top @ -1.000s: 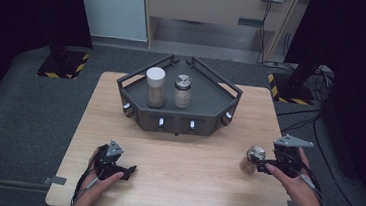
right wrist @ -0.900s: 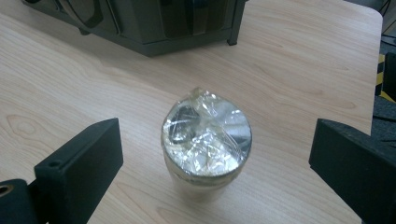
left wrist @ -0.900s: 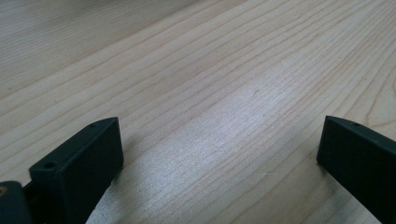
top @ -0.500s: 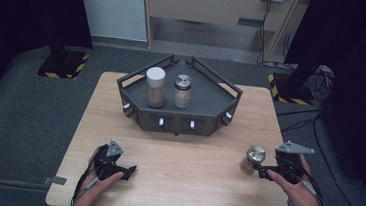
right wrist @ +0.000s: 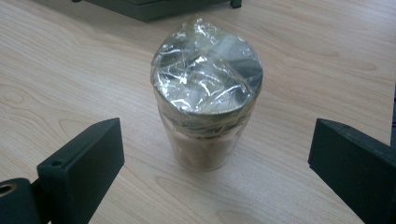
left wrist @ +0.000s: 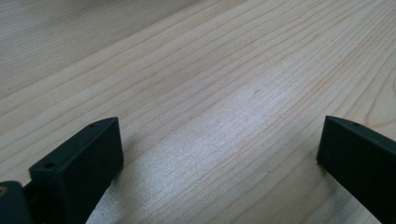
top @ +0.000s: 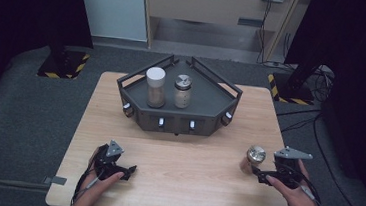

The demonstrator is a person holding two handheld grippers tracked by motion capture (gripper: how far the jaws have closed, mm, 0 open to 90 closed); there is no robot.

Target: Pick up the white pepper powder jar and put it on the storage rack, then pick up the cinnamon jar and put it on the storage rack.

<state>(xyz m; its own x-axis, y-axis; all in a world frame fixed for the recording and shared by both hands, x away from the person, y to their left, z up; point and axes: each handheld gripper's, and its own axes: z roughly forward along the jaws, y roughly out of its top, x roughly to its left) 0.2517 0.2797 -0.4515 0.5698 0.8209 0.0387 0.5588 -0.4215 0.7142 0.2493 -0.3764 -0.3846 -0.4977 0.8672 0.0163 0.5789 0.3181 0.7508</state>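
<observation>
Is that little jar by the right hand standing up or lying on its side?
Upright. The jar stands on its base on the table, wrapped cap on top, between the open jaws of the right hand-held gripper.

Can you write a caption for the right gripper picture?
Open right gripper faces a foil-topped jar standing upright on the wooden table.

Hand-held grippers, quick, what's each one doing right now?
Left hand-held gripper: open, nothing between its jaws, just above the bare table.
Right hand-held gripper: open, jaws either side of the jar, not touching it.
</observation>
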